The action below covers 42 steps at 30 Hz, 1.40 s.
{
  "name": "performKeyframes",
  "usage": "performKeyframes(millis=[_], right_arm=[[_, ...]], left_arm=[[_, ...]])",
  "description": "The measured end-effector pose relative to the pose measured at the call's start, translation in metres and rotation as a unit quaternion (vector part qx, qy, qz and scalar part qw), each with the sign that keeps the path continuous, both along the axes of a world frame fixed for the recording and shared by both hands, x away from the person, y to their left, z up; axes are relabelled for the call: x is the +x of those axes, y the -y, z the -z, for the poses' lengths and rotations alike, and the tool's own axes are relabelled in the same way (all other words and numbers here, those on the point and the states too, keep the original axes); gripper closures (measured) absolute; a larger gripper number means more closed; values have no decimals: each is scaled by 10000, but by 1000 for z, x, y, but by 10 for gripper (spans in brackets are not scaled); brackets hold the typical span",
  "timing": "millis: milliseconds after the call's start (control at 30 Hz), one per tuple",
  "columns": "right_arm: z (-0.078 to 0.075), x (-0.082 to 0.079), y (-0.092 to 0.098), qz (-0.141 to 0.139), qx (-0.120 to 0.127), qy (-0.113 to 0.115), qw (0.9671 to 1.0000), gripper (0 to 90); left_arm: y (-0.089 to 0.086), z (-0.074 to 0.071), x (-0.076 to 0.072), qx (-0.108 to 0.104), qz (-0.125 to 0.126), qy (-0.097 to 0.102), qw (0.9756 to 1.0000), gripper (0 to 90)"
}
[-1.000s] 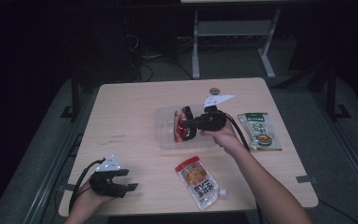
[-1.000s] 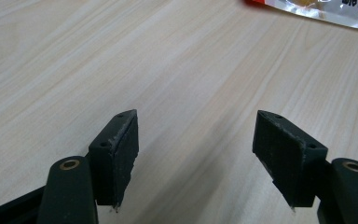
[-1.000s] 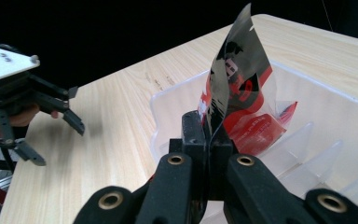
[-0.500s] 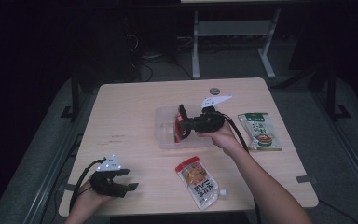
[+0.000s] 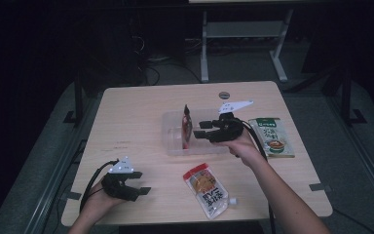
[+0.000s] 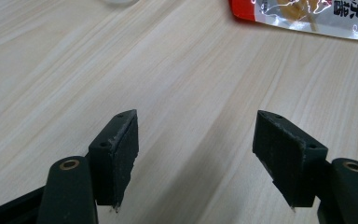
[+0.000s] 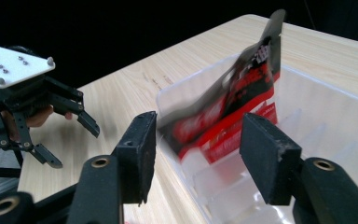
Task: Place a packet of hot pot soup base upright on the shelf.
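The red sachet (image 5: pixel 187 127) stands on edge inside the clear plastic bin (image 5: pixel 171 145), leaning toward the bin's left wall, its top sticking up above the rim. From above it looks like a thin red sliver. The right gripper view shows more: the sachet (image 7: pixel 235 100) is blurred, tilted with its dark top corner high, its red printed face turned toward the camera, and the bin's clear wall (image 7: pixel 186 93) in front of it.

The right gripper (image 5: pixel 202 131) sits just beside the sachet, over the bin. Its jaws have just been opening, and they stand apart with nothing pressed between the pads; the sachet lies beyond them, released.

The left gripper (image 5: pixel 139 185) rests low at the near left corner of the table (image 5: pixel 126 112), well apart from the bin, jaws spread wide on nothing. Its own view shows bare wood grain and the edge of a second red pouch (image 6: pixel 307 14), which from above lies flat near the front edge (image 5: pixel 208 189). A green packet (image 5: pixel 271 136) lies to the right of the person's right hand (image 5: pixel 241 146).
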State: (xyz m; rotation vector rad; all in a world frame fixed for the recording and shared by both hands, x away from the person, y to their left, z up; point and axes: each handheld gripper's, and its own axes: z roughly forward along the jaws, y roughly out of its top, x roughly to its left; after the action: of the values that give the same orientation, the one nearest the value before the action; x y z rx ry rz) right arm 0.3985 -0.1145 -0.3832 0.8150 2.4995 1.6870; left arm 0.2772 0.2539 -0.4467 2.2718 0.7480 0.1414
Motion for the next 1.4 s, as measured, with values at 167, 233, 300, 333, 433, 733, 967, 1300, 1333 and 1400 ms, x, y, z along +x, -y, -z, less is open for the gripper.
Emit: performKeyframes(millis=[167, 233, 300, 333, 433, 733, 967, 1300, 1333, 1400], right_arm=[[-1, -6, 5, 19, -80, 12, 10000, 428], [-1, -9, 7, 30, -114, 20, 9999, 420], [-2, -13, 10, 48, -195, 30, 9998, 399], [-3, -15, 11, 52, -219, 48, 9997, 394], [-3, -21, 15, 50, -248, 68, 9997, 380], [7, -48, 31, 33, -687, 96, 9976, 357], [13, -67, 40, 56, -938, 133, 9955, 341], [31, -100, 72, 230, -1187, 132, 9926, 316], [32, -103, 75, 281, -1207, 102, 9922, 314], [36, -106, 81, 325, -1226, 68, 9919, 309]], left_arm=[[2, 0, 1, -44, 9, -14, 10000, 309], [2, 0, 1, -39, 20, 7, 10000, 309], [1, -1, 1, -38, 23, 35, 10000, 309], [1, -1, 1, -48, 15, 35, 10000, 309], [0, -1, 1, -51, 11, 45, 10000, 309], [1, -1, 1, -75, 59, 49, 9999, 309], [2, -2, 1, -39, 46, 66, 10000, 312], [7, -3, 0, -58, 39, -79, 9999, 377], [8, -4, 0, -49, 49, -76, 9999, 399], [12, -6, 0, -66, 108, -20, 9999, 462]])
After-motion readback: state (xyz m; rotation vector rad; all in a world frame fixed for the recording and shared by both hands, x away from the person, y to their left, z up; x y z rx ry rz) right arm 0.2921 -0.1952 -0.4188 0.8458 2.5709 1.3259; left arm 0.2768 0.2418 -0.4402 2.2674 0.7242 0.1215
